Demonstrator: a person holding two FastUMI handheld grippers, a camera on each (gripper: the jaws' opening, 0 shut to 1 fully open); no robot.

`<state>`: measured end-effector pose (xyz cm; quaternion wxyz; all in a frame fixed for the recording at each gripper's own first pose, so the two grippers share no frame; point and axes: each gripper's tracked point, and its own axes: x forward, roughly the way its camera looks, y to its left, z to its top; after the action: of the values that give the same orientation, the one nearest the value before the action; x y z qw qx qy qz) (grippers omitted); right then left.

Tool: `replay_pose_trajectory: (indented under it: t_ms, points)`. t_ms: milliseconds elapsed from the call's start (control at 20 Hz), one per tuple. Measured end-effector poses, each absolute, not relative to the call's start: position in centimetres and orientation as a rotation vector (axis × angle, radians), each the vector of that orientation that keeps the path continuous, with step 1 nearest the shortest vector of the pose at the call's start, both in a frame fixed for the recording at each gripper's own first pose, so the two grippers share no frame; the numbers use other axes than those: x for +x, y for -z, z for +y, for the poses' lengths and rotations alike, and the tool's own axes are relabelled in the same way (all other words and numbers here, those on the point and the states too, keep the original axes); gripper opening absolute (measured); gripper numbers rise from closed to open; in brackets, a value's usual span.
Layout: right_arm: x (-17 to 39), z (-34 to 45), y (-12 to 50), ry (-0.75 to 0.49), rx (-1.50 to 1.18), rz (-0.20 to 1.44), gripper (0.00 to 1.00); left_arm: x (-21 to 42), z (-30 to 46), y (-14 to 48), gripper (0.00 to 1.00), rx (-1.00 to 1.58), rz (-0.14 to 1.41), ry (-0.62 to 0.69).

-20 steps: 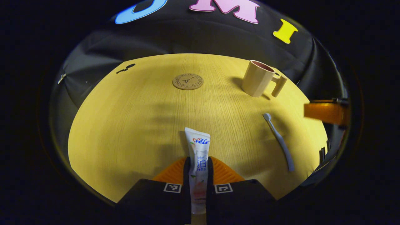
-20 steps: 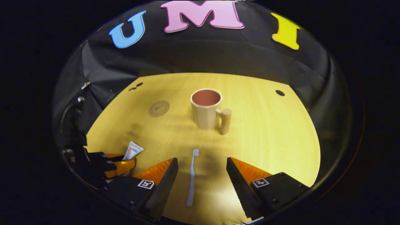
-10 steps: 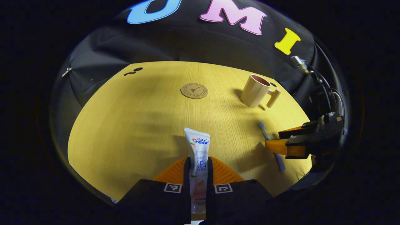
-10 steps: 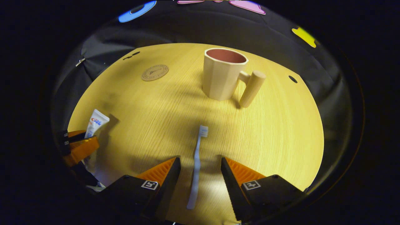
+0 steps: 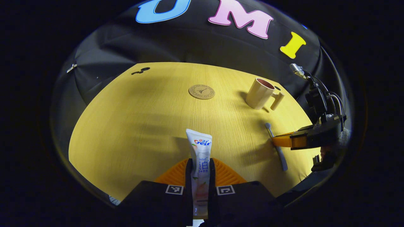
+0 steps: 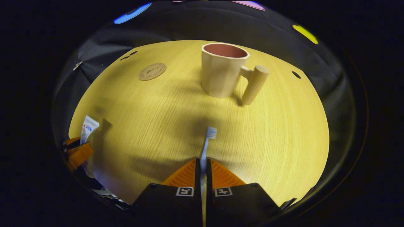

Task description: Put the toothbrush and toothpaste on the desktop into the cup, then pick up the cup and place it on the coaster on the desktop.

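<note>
Your left tool [image 5: 200,176] is pinching the toothpaste [image 5: 200,164]: both fingers press the tube's sides, and the tube stands out forward between them toward 12 o'clock, over the counter [image 5: 132,126]. In the right gripper view the same tool [image 6: 77,151] sits at 9 o'clock near the counter's edge, the tube [image 6: 87,127] rising out of it.

Your right tool [image 6: 203,176] is pressed together on the toothbrush [image 6: 206,145]: both fingers meet on the handle, and the bristle head points toward 12 o'clock, in line with the cup [image 6: 222,74]. In the left gripper view that tool [image 5: 285,141] comes in from 3 o'clock and crosses the brush [image 5: 276,146] about mid-handle; the brush looks to lie on the counter, but whether it has lifted clear cannot be told.

The cup [image 5: 260,93] stands upright on the counter, at 1 o'clock in the left gripper view, handle turned toward 3 o'clock. It is well apart from both tools. What can be seen of its inside holds nothing.

The coaster [image 5: 201,91] lies flat at 12 o'clock in the left gripper view, to the cup's 9 o'clock side with bare counter between them; in the right gripper view the coaster [image 6: 152,71] is at 11 o'clock. Nothing rests on it.
</note>
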<state>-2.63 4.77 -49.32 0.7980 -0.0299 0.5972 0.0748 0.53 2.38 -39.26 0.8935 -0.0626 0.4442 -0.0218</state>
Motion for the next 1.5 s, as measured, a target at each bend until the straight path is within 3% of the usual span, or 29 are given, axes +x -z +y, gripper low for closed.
replay_pose_trajectory:
  t_ms: [150, 250, 400, 650, 1000, 1250, 1500]
  points:
    - [-2.7, 5.1, 49.0, -0.220, -0.058, 1.238, 0.06, 1.2, 1.9, 38.1, 0.24, -0.136, 0.893, 0.047]
    - [-2.7, 5.9, 48.1, -0.235, 0.088, 1.215, 0.05, 2.1, 1.2, 36.9, 0.24, -0.135, 0.861, 0.055]
    - [-0.1, 5.0, 44.5, -0.223, 0.230, 1.040, 0.05, 4.2, -0.3, 34.1, 0.23, -0.149, 0.774, 0.083]
    - [1.5, 2.7, 38.5, -0.232, 0.383, 0.857, 0.05, 11.4, -5.6, 25.7, 0.23, -0.225, 0.494, 0.198]
    - [1.7, -1.7, 34.1, -0.240, 0.446, 0.739, 0.05, 23.2, -12.8, 15.1, 0.23, -0.395, 0.083, 0.278]
    - [1.7, -5.7, 33.7, -0.196, 0.478, 0.687, 0.05, 28.4, -16.9, 17.5, 0.23, -0.392, -0.003, 0.280]
    - [3.0, -8.8, 33.6, -0.152, 0.494, 0.638, 0.05, 30.7, -18.8, 25.0, 0.23, -0.333, 0.042, 0.253]
